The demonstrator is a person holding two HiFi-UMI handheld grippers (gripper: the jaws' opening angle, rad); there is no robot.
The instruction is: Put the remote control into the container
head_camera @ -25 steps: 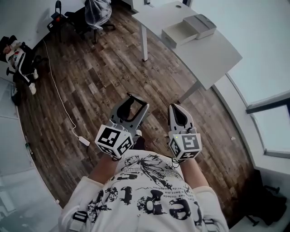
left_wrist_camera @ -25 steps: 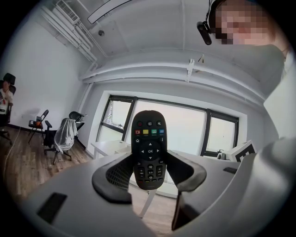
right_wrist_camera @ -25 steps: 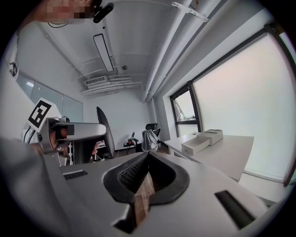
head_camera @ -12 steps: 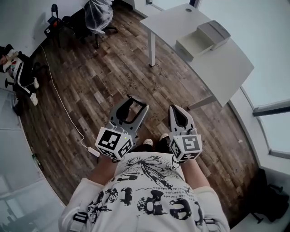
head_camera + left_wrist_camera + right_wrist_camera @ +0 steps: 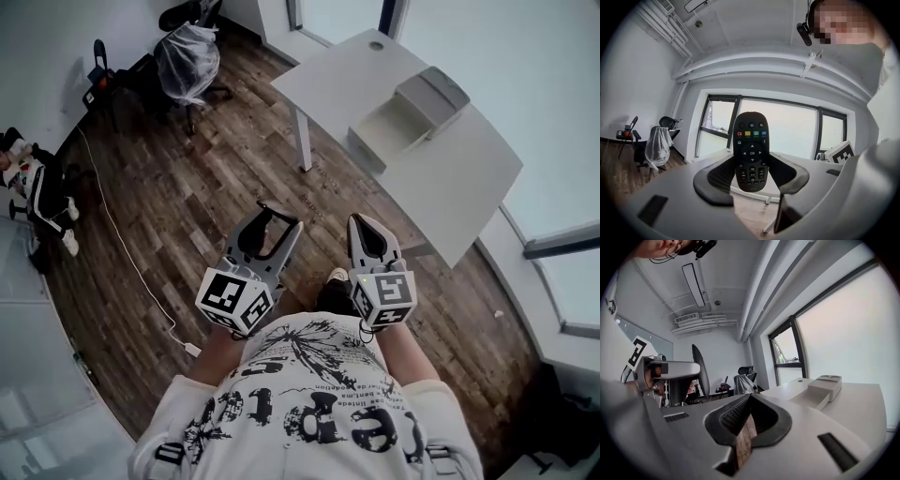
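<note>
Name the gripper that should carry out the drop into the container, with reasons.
Left. The left gripper is shut on the remote control; the right gripper has its jaws together on nothing. The container sits on the table ahead.

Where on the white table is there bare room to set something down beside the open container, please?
The white table is bare across its wide near end, this side of the container, and on the far strip between the container and the round cable hole. The container itself looks empty inside too. Nowhere is crowded.
</note>
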